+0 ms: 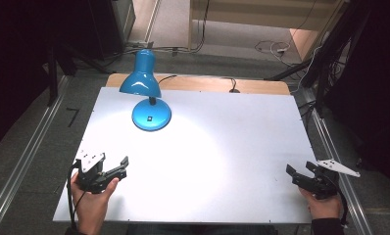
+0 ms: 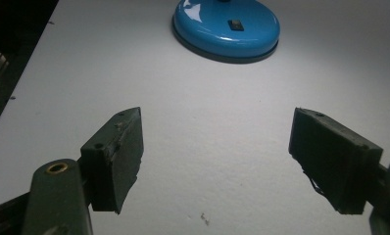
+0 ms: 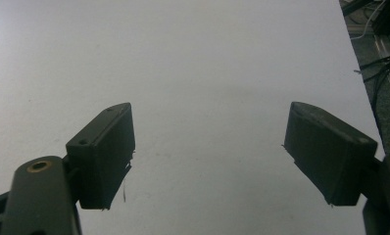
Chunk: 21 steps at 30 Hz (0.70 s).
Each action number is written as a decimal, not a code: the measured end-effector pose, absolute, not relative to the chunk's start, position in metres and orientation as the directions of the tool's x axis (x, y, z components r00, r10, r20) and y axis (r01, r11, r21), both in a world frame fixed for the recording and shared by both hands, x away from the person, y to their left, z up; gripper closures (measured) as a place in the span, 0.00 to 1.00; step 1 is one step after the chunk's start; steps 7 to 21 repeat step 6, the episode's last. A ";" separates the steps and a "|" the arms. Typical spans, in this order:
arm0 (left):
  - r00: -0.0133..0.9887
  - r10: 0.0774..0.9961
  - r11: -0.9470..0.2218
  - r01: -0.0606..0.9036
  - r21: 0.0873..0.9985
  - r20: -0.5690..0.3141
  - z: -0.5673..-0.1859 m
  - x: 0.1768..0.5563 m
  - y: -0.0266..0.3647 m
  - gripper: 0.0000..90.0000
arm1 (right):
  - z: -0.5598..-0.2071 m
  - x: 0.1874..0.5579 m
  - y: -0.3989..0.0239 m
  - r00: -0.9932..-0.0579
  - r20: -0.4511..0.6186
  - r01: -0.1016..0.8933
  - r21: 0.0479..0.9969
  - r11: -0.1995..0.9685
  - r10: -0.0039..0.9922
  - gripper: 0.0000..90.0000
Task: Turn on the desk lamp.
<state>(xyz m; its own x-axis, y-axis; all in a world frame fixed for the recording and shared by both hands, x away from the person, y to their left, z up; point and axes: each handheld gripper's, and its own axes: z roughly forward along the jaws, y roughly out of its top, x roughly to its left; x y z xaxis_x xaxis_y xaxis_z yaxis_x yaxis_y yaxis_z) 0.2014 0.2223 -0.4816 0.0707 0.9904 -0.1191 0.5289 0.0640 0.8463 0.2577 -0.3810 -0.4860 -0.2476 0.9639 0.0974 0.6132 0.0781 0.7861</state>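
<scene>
Blue desk lamp [image 1: 146, 90] stood lit at upper left of the white worktop [image 1: 222, 147], untouched. Left tongs [image 1: 119, 166], lower left, and right tongs [image 1: 296, 172], lower right, both gaped wide and empty; any handling of the lamp remained undone.

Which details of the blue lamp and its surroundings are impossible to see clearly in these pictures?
- Bulb of the blue lamp: high view, hidden under the shade.
- Lamp neck and shade: left gripper view, cut off by the top edge; just the lamp base is seen.
- Marking on the small switch: too small to read.
- Where the lamp cable ends: high view, lost past the table in the dark.
</scene>
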 end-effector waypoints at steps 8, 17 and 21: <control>0.029 0.993 0.079 0.542 0.836 -0.113 -0.486 0.197 0.234 0.24 | -0.486 0.258 -0.381 -0.248 0.098 0.610 0.788 0.077 0.964 0.19; 0.029 0.993 0.079 0.542 0.836 -0.113 -0.486 0.197 0.234 0.24 | -0.486 0.258 -0.381 -0.248 0.098 0.610 0.788 0.077 0.964 0.19; 0.029 0.993 0.079 0.542 0.836 -0.113 -0.486 0.197 0.234 0.24 | -0.486 0.258 -0.381 -0.248 0.098 0.610 0.788 0.077 0.964 0.19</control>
